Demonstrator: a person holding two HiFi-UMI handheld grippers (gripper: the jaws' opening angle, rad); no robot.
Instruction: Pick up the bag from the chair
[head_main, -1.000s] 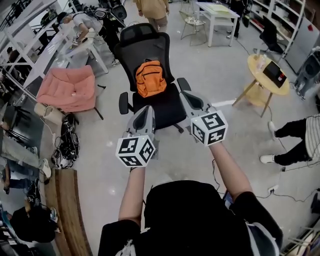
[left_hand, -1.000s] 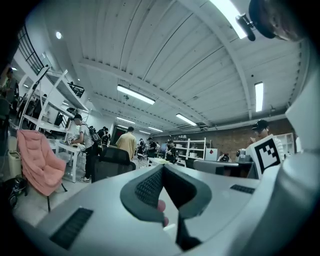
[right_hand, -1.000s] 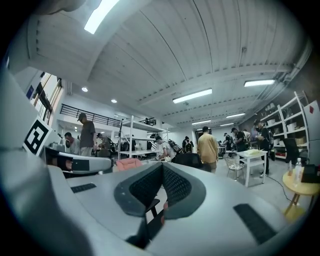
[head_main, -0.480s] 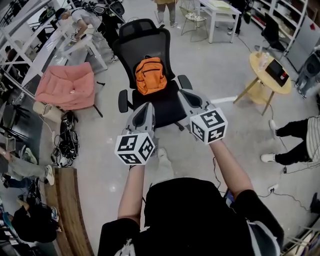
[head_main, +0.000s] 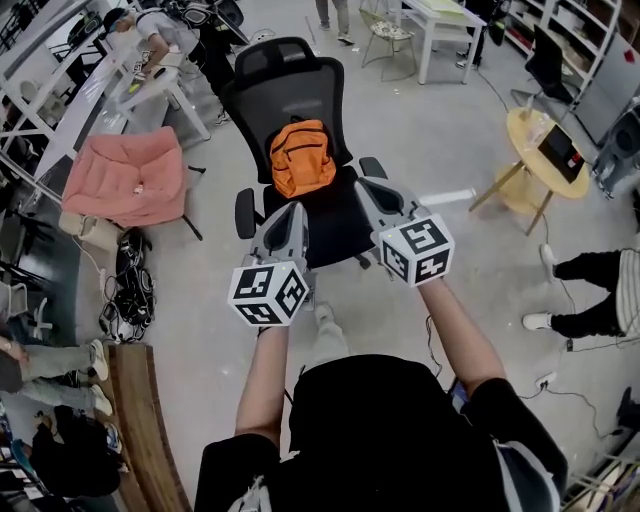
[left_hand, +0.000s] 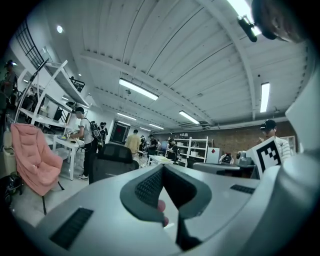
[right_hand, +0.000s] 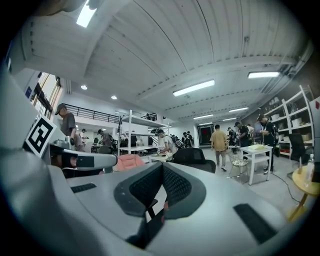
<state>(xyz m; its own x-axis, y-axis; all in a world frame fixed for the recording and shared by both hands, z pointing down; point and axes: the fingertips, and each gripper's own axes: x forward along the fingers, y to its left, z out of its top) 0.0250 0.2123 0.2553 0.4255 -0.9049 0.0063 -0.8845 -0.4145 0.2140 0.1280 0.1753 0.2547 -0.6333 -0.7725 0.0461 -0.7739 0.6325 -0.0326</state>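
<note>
**Both grippers closed, held short of the bag**

Head view: the orange bag (head_main: 302, 157) stands on the seat of the black chair (head_main: 288, 95) and leans against the backrest. The left gripper (head_main: 293, 212) and the right gripper (head_main: 372, 190) are held side by side in front of the chair. Both point at the seat and both are apart from the bag. A pink seat (head_main: 130, 175) sits to the chair's left, and a round yellow desk (head_main: 545, 150) stands well off to the right.

Left gripper view: the jaws of the left gripper (left_hand: 162, 170) are clenched, their dark pads meeting at the tip with nothing between them. Beyond them are the chair (left_hand: 112, 159) and, at the left edge, the pink seat (left_hand: 32, 155).

Right gripper view: the jaws of the right gripper (right_hand: 162, 167) are likewise clenched on nothing. The chair (right_hand: 197, 157) shows just past the tip, and a white desk (right_hand: 257, 150) stands further right.
</note>
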